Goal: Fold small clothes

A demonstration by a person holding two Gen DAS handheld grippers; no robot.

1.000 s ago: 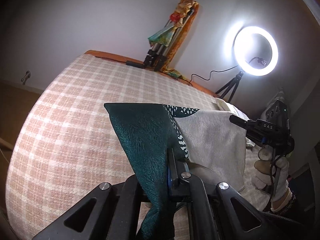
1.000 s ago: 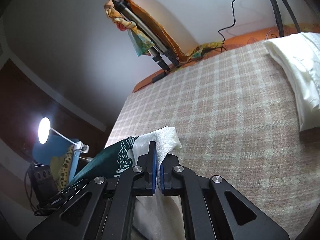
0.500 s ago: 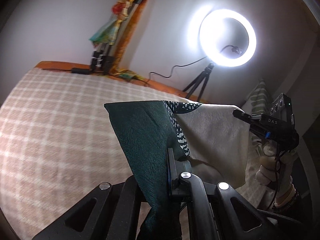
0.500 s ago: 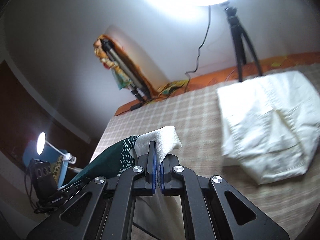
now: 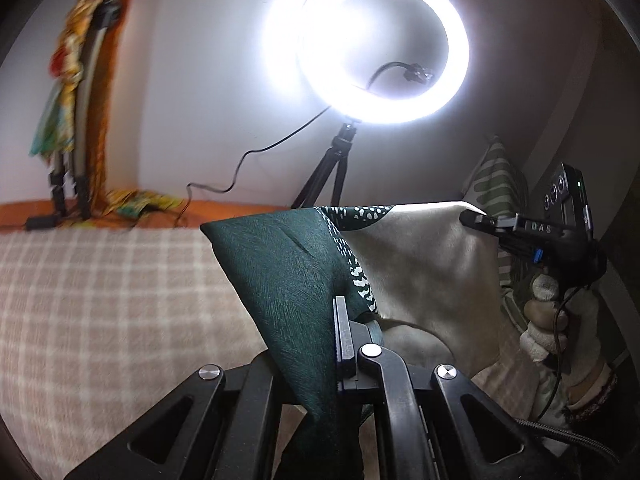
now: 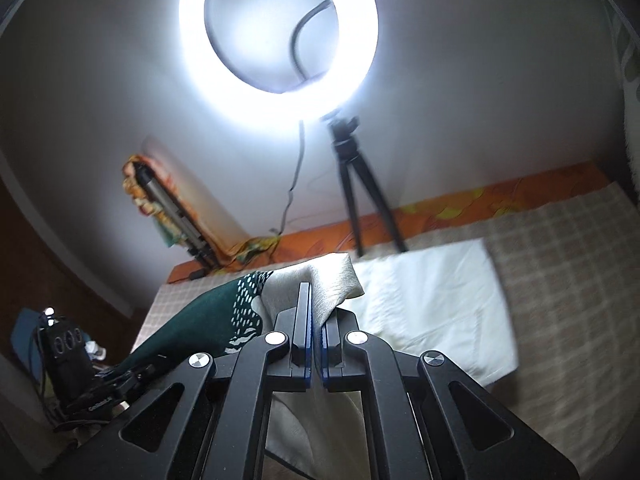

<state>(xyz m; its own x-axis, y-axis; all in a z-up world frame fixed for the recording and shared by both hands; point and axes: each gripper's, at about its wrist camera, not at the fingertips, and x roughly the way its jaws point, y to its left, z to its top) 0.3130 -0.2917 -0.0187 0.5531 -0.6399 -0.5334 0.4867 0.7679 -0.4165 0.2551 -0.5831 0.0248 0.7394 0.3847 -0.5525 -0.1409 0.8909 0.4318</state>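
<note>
A small cloth, dark green at one end [image 5: 288, 264] and cream at the other [image 5: 424, 264], hangs stretched in the air above the checked bed. My left gripper [image 5: 338, 312] is shut on its green end. My right gripper [image 6: 314, 300] is shut on its cream corner [image 6: 332, 280]; it also shows in the left wrist view [image 5: 480, 220], held by a gloved hand. The green end shows in the right wrist view [image 6: 200, 328] too.
The bed has a beige checked cover [image 5: 100, 300]. A white folded cloth [image 6: 432, 308] lies on it at the right. A lit ring light on a tripod [image 5: 380, 44] stands at the back, with a folded tripod wrapped in bright fabric [image 5: 80, 80] against the wall.
Both grippers have lifted and tilted upward with the cloth held taut between them. The ring light now fills the upper part of both views, and the white cloth has come into the right view.
</note>
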